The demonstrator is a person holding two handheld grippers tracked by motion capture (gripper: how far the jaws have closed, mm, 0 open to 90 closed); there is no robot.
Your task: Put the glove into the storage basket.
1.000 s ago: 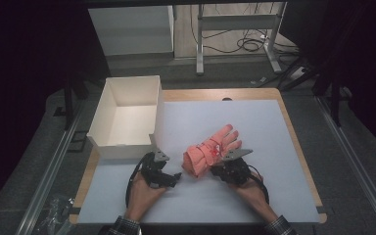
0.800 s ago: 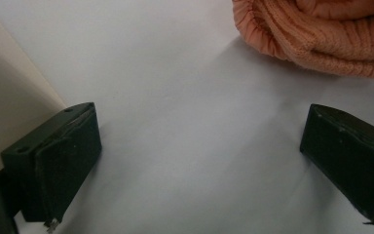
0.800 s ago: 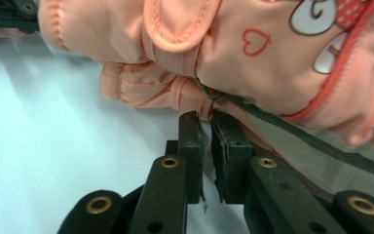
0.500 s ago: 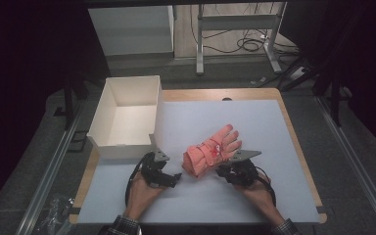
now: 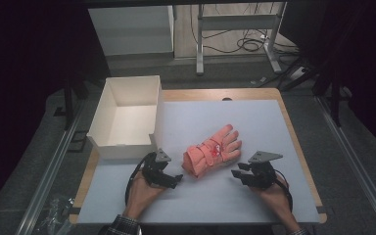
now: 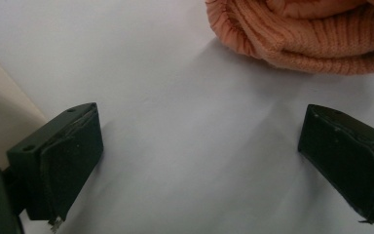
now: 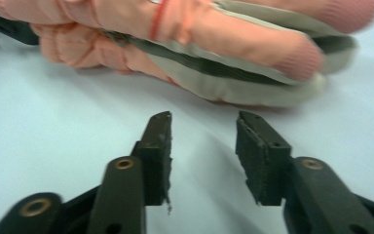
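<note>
A pair of salmon-pink gloves [image 5: 212,151] lies stacked on the white mat, fingers pointing up and to the right, knit cuff toward the near left. My left gripper [image 5: 176,178] rests on the mat just left of the cuff [image 6: 302,39], jaws wide open with bare mat between them. On the other side, my right gripper [image 5: 236,175] sits below and right of the glove fingers [image 7: 253,53], a short gap away. Its jaws stand open and hold nothing.
An open white box [image 5: 126,119] stands at the mat's left side, close behind my left gripper; its wall [image 6: 0,102] shows at the left of the left gripper view. The wooden table edge [image 5: 301,147] borders the mat on the right.
My right gripper has pulled back from the glove toward the near right and stands clear of it. The left gripper and the gloves have stayed put.
</note>
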